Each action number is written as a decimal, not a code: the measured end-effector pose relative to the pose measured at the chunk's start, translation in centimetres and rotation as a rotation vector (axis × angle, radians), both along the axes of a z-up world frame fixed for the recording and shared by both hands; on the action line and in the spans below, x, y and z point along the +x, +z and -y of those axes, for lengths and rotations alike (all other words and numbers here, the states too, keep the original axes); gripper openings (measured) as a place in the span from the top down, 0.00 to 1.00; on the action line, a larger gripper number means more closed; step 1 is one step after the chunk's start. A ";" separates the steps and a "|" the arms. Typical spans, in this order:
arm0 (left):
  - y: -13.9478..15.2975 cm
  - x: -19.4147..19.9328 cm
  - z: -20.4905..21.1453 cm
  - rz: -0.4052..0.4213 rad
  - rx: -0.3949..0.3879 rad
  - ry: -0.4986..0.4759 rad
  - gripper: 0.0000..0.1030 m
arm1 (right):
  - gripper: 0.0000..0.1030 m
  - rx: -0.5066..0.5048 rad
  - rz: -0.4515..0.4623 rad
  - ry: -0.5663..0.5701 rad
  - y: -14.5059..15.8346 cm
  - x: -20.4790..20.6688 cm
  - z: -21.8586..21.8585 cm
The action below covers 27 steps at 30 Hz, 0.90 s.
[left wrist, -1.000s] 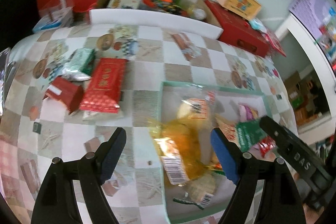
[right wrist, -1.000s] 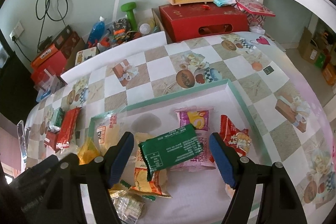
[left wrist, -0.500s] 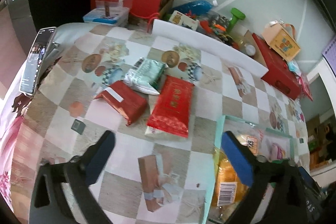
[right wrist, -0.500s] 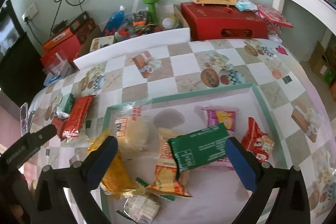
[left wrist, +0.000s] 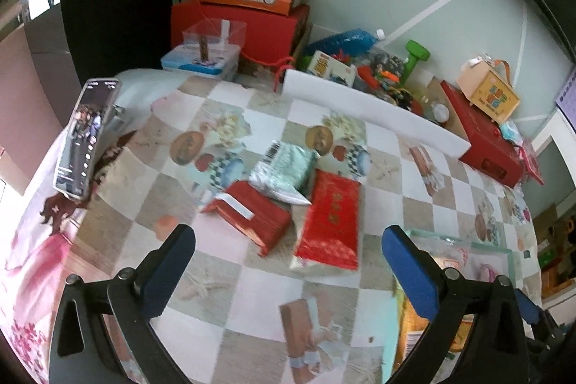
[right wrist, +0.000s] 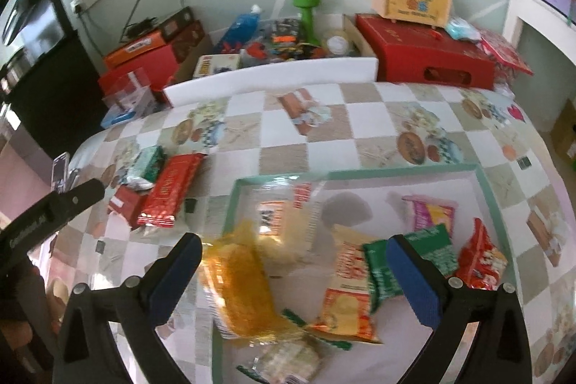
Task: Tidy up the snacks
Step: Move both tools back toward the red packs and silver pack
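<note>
Red foil packet [left wrist: 329, 222] on the desk [left wrist: 230, 279] looks light, crinkly and slippery; best pinched across its narrow width. Both grippers' fingers [left wrist: 169, 270] [right wrist: 414, 279] are spread wide, empty.

Checkered tablecloth [left wrist: 252, 294] under red packets [left wrist: 329, 222], phone [left wrist: 86, 139], green-rimmed tray [right wrist: 406, 172].

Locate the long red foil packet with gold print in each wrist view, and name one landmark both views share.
Left wrist: the long red packet lies centre frame on the checked cloth, right of the small red box.
Right wrist: the same packet lies at left, outside the tray.
Shared landmark: the green dumbbell by the wall.
</note>
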<state>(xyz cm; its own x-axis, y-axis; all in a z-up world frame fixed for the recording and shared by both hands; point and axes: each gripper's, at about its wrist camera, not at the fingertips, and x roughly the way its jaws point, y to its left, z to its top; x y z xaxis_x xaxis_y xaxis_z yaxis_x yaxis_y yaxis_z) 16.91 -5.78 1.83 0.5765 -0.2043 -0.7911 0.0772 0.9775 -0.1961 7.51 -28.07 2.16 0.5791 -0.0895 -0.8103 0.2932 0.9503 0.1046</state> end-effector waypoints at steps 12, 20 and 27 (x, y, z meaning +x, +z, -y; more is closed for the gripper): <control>-0.2 1.8 -3.4 0.021 -0.071 0.072 0.00 | 0.00 0.029 0.006 0.081 -0.7 2.6 -3.6; -2.8 3.4 -4.9 -0.086 -0.100 0.113 0.00 | 0.00 0.010 -0.024 0.140 -1.6 5.2 -6.7; -5.2 4.4 -6.0 -0.160 -0.137 0.142 0.00 | 0.00 -0.030 -0.049 0.194 -2.5 7.6 -9.3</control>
